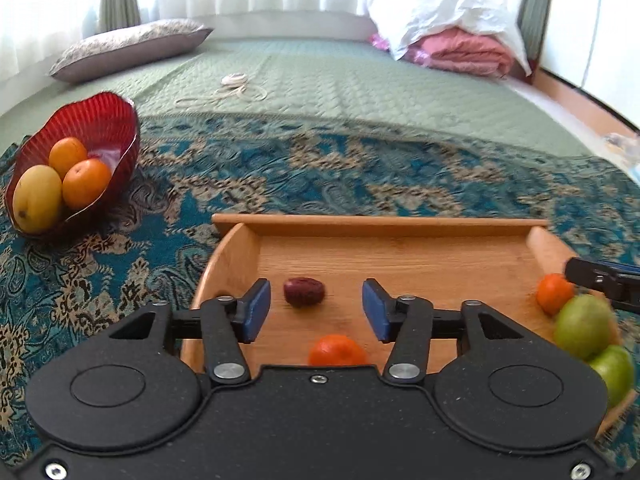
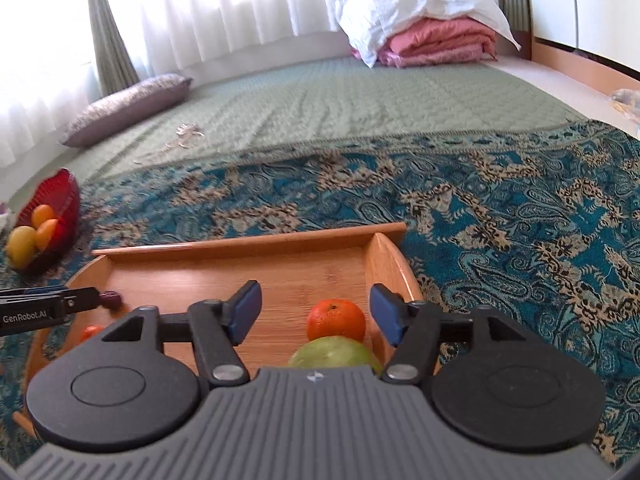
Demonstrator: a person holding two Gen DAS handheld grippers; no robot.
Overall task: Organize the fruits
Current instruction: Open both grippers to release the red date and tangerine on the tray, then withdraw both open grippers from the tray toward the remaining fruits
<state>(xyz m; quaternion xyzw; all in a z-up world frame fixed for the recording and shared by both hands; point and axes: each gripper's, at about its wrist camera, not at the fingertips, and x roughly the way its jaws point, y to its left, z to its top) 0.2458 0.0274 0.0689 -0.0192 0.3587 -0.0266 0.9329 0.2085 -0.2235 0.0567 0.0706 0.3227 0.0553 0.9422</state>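
your left gripper (image 1: 316, 312) hung over the wooden tray (image 1: 380, 226) with its blue pads apart and nothing clamped between them. just under its body a small orange (image 1: 337, 350) lay on the tray floor, and a little farther on, in the gap between the pads but touched by neither, lay a dark red date (image 1: 304, 291). your right gripper (image 2: 315, 314) was likewise released, its pads spread over the right end of the same tray. closest to it sat a green apple (image 2: 334, 352), partly hidden by the gripper body, with a mandarin (image 2: 336, 318) resting against the apple's far side, near the right pad; whether that pad touched it you could not tell. from your left camera a second green apple (image 1: 614, 370) showed at the tray's near right corner. the tray stood on a teal patterned cloth (image 1: 280, 176). farther left on that cloth a red bowl (image 1: 100, 114) held a mango (image 1: 37, 198) and two oranges (image 1: 86, 183). beyond it stretched a green quilt (image 1: 340, 80) with a coiled cord (image 1: 234, 84), a grey pillow (image 1: 128, 46) and folded pink blankets (image 1: 464, 54) by the white curtains (image 2: 224, 4).
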